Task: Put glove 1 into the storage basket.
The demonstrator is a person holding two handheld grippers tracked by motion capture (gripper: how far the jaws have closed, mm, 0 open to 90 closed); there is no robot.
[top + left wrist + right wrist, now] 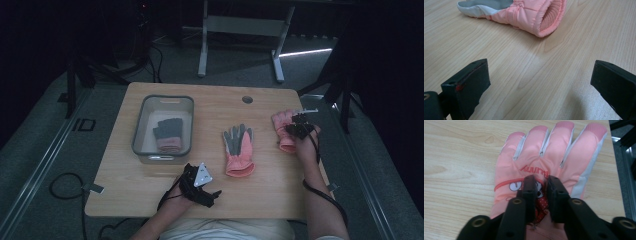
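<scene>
Pink glove (544, 170) lengthwise, fingers pointing away, right tongs (541, 182) pinching its back, left tongs (541, 82) released

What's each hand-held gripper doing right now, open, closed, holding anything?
Left hand-held gripper: open, holding nothing, above bare table.
Right hand-held gripper: closed, pinching the back of the pink glove lying near the table's right edge.

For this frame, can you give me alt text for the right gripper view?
The right gripper has its two black jaws nearly together, pinching the fabric on the back of a pink glove that lies flat on the wooden table, fingers pointing away. The glove shows red lettering and a cartoon patch beneath the jaws.
</scene>
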